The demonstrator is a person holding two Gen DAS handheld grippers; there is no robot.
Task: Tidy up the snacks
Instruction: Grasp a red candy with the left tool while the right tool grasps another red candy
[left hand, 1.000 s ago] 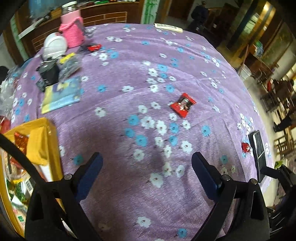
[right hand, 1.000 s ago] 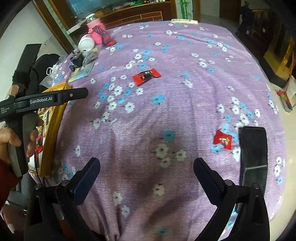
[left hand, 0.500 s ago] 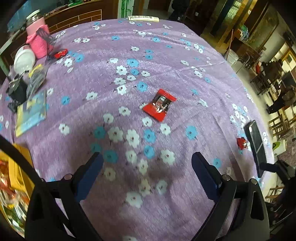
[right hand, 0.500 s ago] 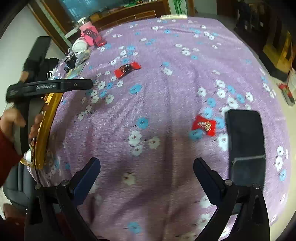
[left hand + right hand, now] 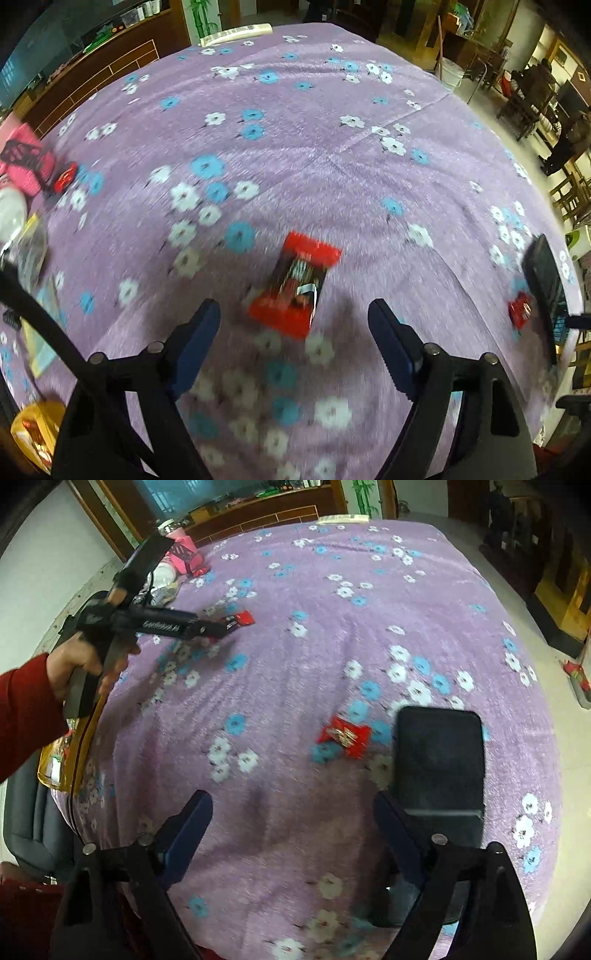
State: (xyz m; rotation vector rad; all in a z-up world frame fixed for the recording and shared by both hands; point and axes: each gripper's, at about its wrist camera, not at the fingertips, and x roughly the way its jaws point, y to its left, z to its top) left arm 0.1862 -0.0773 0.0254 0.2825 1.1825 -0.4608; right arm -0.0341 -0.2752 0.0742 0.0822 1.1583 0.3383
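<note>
Snack packets [image 5: 295,286] three, phone [image 5: 439,753] one

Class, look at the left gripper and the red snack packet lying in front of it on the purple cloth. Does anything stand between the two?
Nothing visible does. The left gripper is open, and the red snack packet lies flat just ahead of its fingertips, with only bare floral tablecloth between them. The phone and the small red candy lie far off to the right.

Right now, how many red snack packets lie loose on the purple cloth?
3. One big packet just ahead of the open left claw; one small packet beside the black phone; one small packet by the pink bag. More may be hidden.
</note>
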